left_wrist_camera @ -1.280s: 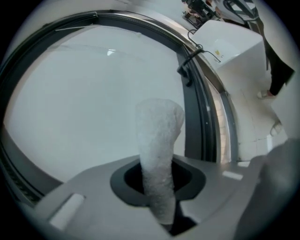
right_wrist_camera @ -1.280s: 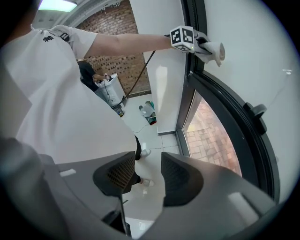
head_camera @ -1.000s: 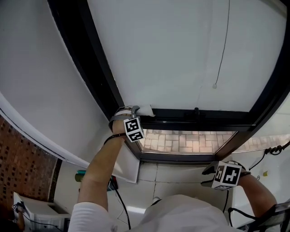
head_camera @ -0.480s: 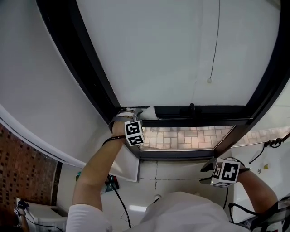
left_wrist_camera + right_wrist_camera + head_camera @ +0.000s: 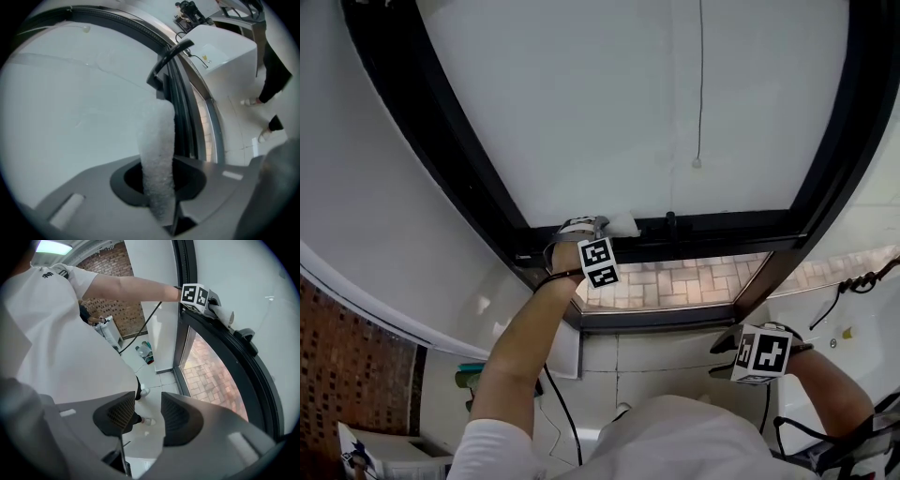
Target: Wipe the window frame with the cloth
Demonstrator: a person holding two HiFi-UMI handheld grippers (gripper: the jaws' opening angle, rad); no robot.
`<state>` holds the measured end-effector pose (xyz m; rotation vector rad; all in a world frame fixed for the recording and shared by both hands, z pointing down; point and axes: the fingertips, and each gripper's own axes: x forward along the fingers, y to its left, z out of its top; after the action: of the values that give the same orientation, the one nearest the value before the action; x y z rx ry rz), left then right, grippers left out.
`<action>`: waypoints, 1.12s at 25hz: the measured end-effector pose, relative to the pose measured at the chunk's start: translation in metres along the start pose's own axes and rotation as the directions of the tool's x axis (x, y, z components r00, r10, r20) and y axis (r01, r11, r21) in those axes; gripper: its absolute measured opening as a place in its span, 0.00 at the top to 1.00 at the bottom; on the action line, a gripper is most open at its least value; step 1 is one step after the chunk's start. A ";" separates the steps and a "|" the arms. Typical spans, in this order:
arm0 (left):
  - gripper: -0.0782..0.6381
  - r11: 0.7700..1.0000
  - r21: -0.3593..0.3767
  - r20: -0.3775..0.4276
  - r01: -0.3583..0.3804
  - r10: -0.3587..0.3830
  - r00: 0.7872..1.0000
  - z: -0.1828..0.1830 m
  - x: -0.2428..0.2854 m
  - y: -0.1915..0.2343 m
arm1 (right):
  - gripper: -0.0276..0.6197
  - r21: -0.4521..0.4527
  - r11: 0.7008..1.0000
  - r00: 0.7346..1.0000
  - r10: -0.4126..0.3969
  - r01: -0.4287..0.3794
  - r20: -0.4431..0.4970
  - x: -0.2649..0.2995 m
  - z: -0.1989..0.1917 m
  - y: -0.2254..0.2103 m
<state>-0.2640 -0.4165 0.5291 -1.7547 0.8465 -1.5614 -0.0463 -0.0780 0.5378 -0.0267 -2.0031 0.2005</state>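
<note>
Head view: the left tongs (image 5: 602,225) are held up against the black window frame (image 5: 722,225), at the left end of its horizontal bar, on an outstretched arm. A white cloth (image 5: 622,223) is seen at their tip, laid on that bar just left of a small black handle (image 5: 670,221). In the left gripper view the cloth is shown clenched between the two jaws, which are pressed onto it. It stands out from them as a narrow fluffy strip that lies against the dark bar and reaches towards the handle.

The right tongs (image 5: 140,416) are held low, below the window's lower right corner and well apart from the cloth. In the right gripper view their jaws are released and set apart, and only pale floor is seen in the gap. A thin cord (image 5: 700,84) is hung before the white pane, and brick paving (image 5: 675,277) is visible through the lower glass.
</note>
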 end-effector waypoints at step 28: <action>0.76 0.999 0.040 0.136 -0.028 0.023 0.990 0.223 -0.043 0.059 | 0.68 0.000 1.000 0.998 0.004 -0.004 0.062 -0.041 -0.094 -0.011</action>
<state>-0.0496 -0.4074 0.4354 -1.7909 0.7616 -1.4153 0.0570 -0.0813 0.5417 -0.0242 -2.0651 0.2066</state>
